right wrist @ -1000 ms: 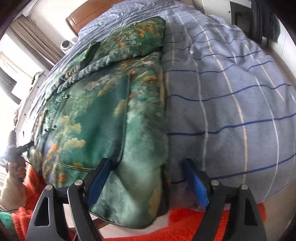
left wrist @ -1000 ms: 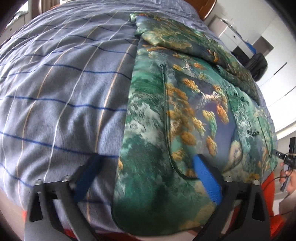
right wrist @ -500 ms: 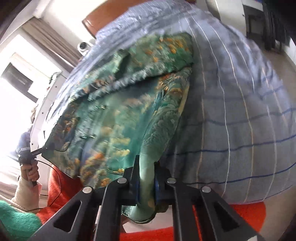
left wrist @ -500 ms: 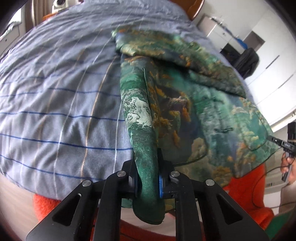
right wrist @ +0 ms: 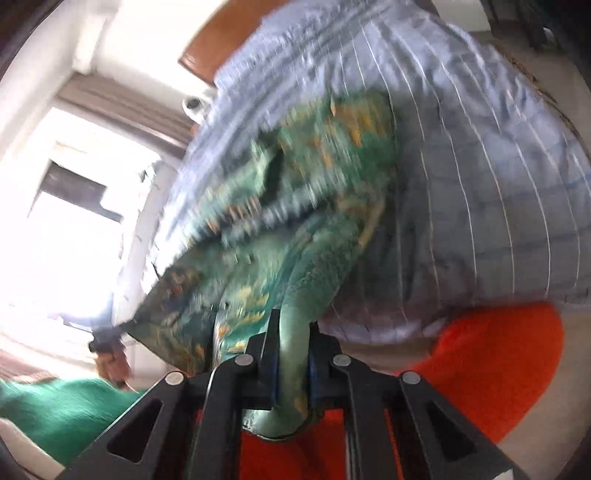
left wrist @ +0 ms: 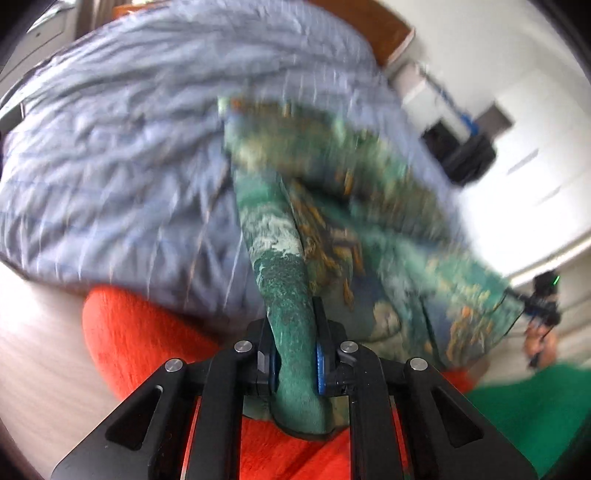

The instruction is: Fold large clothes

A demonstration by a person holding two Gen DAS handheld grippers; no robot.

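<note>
Garment [left wrist: 295, 306] hem btwn clamped fingers [left wrist: 320, 365]

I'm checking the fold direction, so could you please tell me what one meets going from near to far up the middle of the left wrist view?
Left tool, shut on the hem → green patterned garment stretching away over the bed → blue checked duvet → wooden headboard.
</note>
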